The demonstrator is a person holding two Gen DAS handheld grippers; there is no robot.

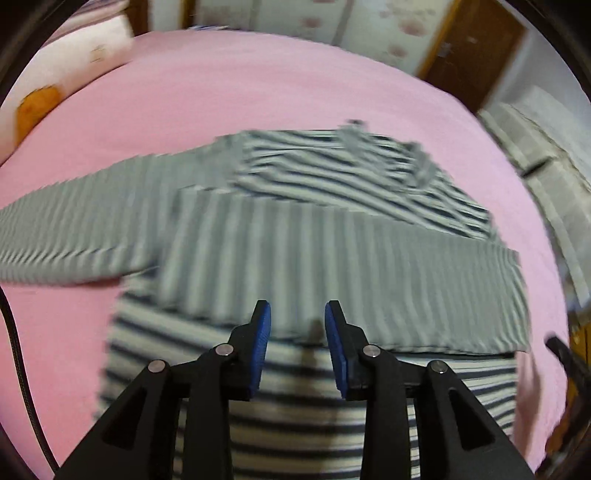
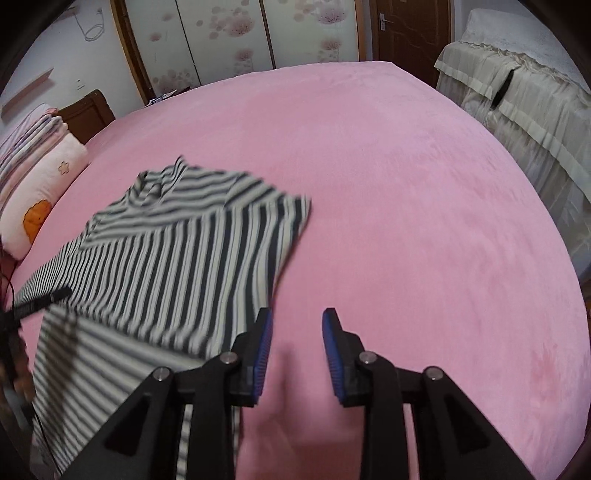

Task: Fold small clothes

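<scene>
A black-and-white striped long-sleeved shirt (image 1: 332, 192) lies flat on the pink bed cover (image 1: 258, 81). One sleeve (image 1: 332, 273) is folded across the body; the other sleeve (image 1: 74, 221) stretches out to the left. My left gripper (image 1: 297, 314) hovers open and empty over the folded sleeve's lower edge. In the right wrist view the shirt (image 2: 177, 258) lies to the left. My right gripper (image 2: 297, 325) is open and empty above the bare pink cover (image 2: 406, 221), just right of the shirt's edge. The left gripper's tip (image 2: 44, 299) shows at the left over the shirt.
A pillow with an orange print (image 2: 40, 206) and folded bedding (image 2: 26, 140) lie at the left of the bed. A cream-covered piece of furniture (image 2: 524, 103) stands on the right. Wardrobe doors (image 2: 229, 33) and a wooden door (image 2: 402, 29) are behind the bed.
</scene>
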